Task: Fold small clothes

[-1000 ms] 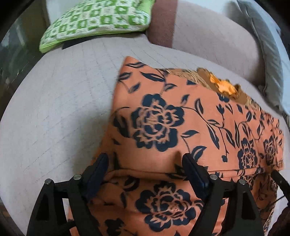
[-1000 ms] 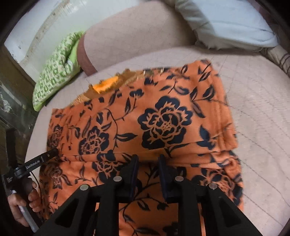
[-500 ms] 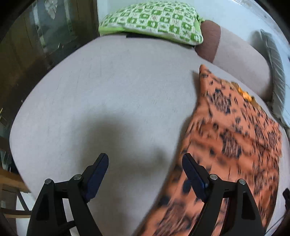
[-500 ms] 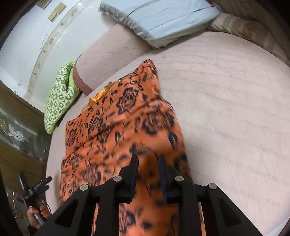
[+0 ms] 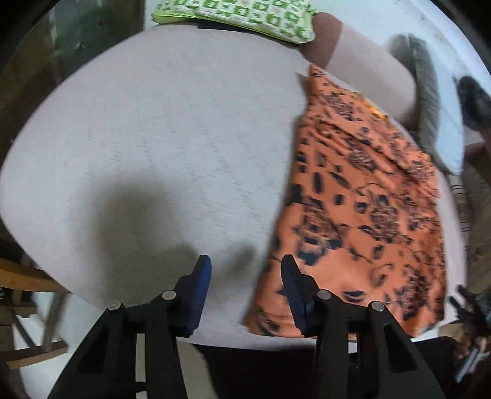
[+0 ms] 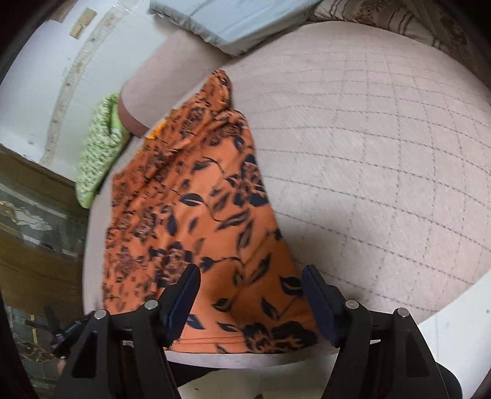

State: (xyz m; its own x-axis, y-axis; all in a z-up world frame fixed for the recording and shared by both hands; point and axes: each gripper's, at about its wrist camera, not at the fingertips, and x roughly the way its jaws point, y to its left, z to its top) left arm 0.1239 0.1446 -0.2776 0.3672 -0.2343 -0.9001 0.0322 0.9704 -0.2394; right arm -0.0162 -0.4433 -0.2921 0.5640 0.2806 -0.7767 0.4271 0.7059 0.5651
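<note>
Bed (image 5: 153, 138) covered in pale quilted fabric is seen in both wrist views; a green patterned cushion (image 5: 239, 15) lies at its far edge, a grey-blue pillow (image 6: 233, 21) at the other far corner, and a white wall behind. The orange floral garment (image 6: 196, 214) is laid flat on the bed as a long folded strip, its long axis running from the near edge away toward the headboard, the narrow end pointing far.

The left hand-held gripper (image 5: 245, 276) is seen released over bare bed, just beside the garment's near corner; its jaws have just been closing, with nothing between them. The right hand-held gripper (image 6: 250, 285) is seen released above the garment's near end; its jaws have just been opening, where a second earlier they were pinched at the cloth.
</note>
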